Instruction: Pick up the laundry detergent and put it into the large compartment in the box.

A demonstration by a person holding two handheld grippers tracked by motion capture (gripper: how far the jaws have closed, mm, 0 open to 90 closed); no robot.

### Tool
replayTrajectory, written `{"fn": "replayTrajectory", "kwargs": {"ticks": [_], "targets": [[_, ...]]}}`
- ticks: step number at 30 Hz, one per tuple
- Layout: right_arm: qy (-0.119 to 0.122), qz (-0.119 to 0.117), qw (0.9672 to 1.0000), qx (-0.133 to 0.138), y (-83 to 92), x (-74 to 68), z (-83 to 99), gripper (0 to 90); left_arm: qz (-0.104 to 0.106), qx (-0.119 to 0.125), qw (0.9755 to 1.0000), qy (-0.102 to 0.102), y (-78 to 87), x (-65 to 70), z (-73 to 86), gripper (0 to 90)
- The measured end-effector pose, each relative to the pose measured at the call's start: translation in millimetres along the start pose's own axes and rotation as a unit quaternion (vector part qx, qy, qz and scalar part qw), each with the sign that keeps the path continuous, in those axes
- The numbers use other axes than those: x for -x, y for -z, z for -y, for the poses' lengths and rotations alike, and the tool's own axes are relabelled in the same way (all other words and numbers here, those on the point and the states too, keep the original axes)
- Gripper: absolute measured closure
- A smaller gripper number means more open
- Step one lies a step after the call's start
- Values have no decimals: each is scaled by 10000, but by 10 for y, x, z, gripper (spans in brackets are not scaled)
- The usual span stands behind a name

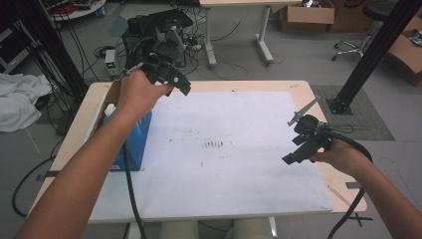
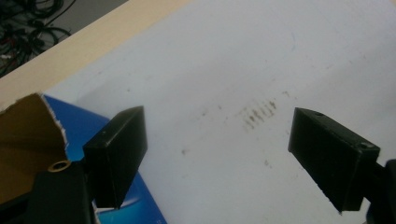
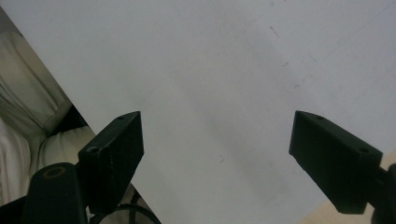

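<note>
My left gripper (image 1: 181, 85) is held up over the back left of the white sheet (image 1: 219, 149), above an open blue cardboard box (image 1: 134, 142). In the left gripper view it (image 2: 217, 156) stands open with nothing between its black jaws, and the box's blue side and torn brown flap (image 2: 28, 135) lie under the left jaw. My right gripper (image 1: 293, 157) hovers low over the right edge of the sheet. The right gripper view has it (image 3: 217, 158) open too, empty, over bare white sheet (image 3: 210, 70).
A white bottle top (image 1: 110, 107) shows inside the box. Brown smudges (image 1: 216, 144) mark the sheet's middle. The wooden table (image 1: 306, 89) ends just past the sheet. Beyond it are cables, a black device (image 1: 159, 27) and a black post (image 1: 373, 50).
</note>
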State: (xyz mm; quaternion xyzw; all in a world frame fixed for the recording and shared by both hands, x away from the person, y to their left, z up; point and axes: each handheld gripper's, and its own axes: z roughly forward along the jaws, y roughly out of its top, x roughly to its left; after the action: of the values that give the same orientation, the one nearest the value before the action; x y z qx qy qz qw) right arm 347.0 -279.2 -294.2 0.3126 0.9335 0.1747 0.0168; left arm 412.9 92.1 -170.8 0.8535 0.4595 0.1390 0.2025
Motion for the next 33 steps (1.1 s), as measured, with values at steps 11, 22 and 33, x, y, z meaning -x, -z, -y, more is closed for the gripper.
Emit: {"fn": "replayTrajectory", "kwargs": {"ticks": [11, 22, 33], "targets": [[-85, 5, 10000, -33, 3, -9, 0, 177, 181, -274, 9989, -326, -251, 235, -163, 206], [-27, 2, 10000, -67, 1, -22, -56, 177, 252, -455, 9976, -460, -403, 436, -328, 208], [-12, -12, 10000, -88, -26, -3, -94, 177, 446, -472, 9957, -653, -520, 533, -344, 213]]}}
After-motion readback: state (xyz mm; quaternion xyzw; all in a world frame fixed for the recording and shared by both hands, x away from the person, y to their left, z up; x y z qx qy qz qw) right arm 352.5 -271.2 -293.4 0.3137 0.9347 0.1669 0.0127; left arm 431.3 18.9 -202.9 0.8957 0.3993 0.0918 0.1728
